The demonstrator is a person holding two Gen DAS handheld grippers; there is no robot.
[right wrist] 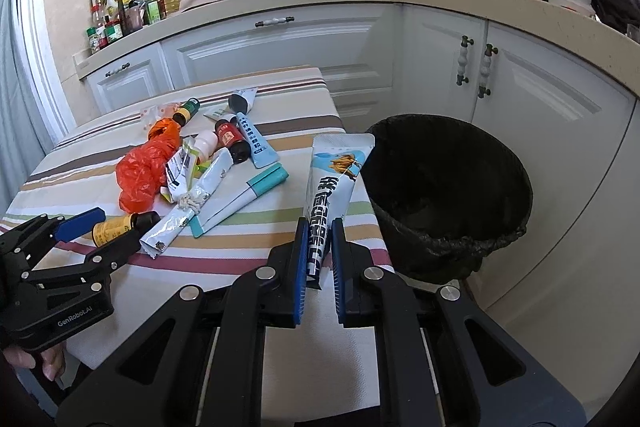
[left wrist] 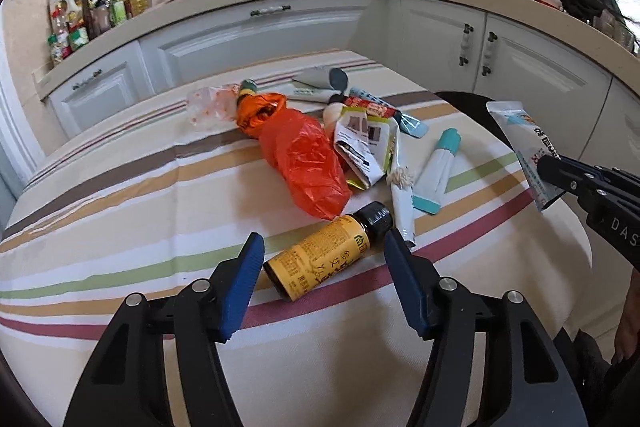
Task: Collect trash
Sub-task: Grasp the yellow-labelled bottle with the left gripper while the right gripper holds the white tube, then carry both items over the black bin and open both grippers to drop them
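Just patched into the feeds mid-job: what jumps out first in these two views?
The crumpled orange plastic bag dominates the litter pile in the middle of the striped tablecloth. The right hand-held gripper is shut on a white-and-blue tube, raised beside the black-lined trash bin off the table's edge. The left hand-held gripper straddles a yellow-labelled bottle lying at the near edge.

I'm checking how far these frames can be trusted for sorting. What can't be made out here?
- Trash bin contents: right wrist view, black liner too dark.
- Yellow-label bottle grip: left wrist view, pad contact on both sides unclear.
- Held toothpaste tube cap end: hidden between the right gripper fingers.
- Spice jar labels: both views, too small.
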